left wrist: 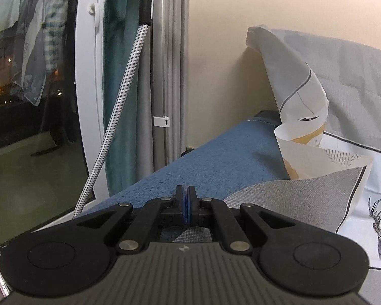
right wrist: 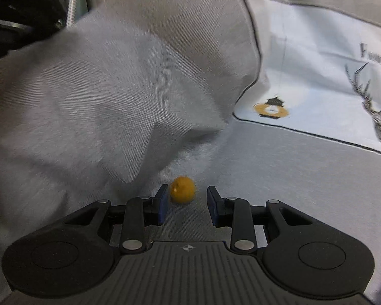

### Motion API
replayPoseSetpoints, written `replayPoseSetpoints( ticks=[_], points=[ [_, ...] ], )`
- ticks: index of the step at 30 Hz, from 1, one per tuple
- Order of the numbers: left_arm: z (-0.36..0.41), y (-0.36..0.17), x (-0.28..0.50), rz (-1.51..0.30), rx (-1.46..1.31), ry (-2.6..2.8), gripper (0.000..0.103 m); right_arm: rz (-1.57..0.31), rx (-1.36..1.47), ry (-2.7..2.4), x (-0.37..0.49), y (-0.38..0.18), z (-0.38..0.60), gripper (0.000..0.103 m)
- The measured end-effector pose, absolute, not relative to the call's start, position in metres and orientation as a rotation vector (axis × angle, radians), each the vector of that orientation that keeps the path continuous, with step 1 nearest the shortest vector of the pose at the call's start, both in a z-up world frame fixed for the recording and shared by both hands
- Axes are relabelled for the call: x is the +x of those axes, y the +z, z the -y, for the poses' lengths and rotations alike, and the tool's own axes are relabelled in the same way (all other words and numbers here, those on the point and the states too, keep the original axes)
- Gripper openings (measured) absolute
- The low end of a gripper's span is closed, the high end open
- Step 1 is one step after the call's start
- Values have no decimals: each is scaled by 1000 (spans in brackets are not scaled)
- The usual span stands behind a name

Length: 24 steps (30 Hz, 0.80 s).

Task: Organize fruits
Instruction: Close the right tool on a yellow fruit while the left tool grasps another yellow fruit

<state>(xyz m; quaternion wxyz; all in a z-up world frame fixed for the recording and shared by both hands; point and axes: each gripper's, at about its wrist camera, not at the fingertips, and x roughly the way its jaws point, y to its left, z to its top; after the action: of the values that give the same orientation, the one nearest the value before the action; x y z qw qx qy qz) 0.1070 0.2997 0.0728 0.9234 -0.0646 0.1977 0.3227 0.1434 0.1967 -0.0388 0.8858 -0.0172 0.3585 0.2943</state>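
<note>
A small round orange fruit (right wrist: pixel 183 190) lies on the grey bed sheet (right wrist: pixel 292 178) in the right wrist view. My right gripper (right wrist: pixel 188 193) hovers low over the sheet with its jaws apart. The fruit sits just past the tips, close to the left fingertip (right wrist: pixel 163 195), with a clear gap to the right one. Nothing is pressed between the pads. In the left wrist view my left gripper (left wrist: pixel 185 198) is shut, its blue pads touching with nothing between them, above a blue fabric ledge (left wrist: pixel 228 157). No fruit shows in that view.
A bulky grey pillow (right wrist: pixel 101 101) rises just behind and left of the fruit. A white cover with a deer print (right wrist: pixel 343 76) lies at the right. The left wrist view shows a window (left wrist: pixel 25 101), grey curtains (left wrist: pixel 170 76), a patterned hose (left wrist: pixel 114 117) and a curled white paper bag (left wrist: pixel 302 117).
</note>
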Motion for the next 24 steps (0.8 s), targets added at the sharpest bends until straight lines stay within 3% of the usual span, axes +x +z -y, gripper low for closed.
replayPoseSetpoints(
  ticks=[10, 18, 24],
  points=[
    [-306, 78, 106, -407, -170, 643, 5, -748, -98, 599, 146, -29, -205, 27],
    [-275, 106, 82, -251, -127, 448, 15, -718, -22, 473, 93, 26, -117, 27],
    [-242, 114, 46, -269, -115, 98, 16, -774, -56, 423, 16, 29, -49, 27]
  ],
)
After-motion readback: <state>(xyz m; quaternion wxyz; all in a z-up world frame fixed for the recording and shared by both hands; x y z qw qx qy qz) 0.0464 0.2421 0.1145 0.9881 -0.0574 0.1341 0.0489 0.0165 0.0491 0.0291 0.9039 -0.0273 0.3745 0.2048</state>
